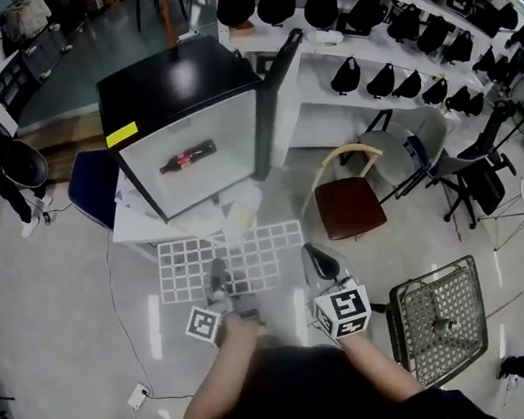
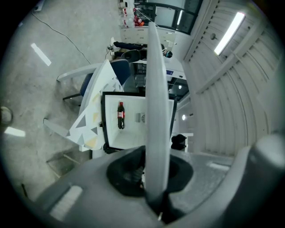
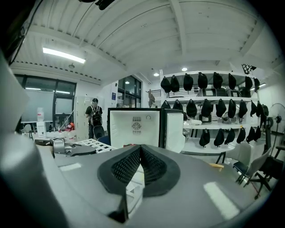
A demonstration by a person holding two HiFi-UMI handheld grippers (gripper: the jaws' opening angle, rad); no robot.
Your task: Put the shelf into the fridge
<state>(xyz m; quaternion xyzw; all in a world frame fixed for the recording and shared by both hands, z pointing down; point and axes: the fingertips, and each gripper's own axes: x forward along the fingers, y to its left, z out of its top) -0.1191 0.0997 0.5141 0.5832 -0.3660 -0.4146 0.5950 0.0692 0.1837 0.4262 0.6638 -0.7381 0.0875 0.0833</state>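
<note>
Black fridge (image 1: 185, 82) stands open, and the white wire shelf (image 1: 239, 257) you hold before it could knock the cola bottle (image 1: 188, 157) inside, or twist if your left claw (image 1: 219, 277) and right claw (image 1: 319, 263), pinching its near edge, slip.

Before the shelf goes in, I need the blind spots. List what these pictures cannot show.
Fridge side rails: head view, too small and washed out.
Part of the fridge interior: left gripper view, behind the edge-on shelf.
Fridge floor: right gripper view, behind the body of the right hand-held gripper.
Bottle label print: head view, too small.
</note>
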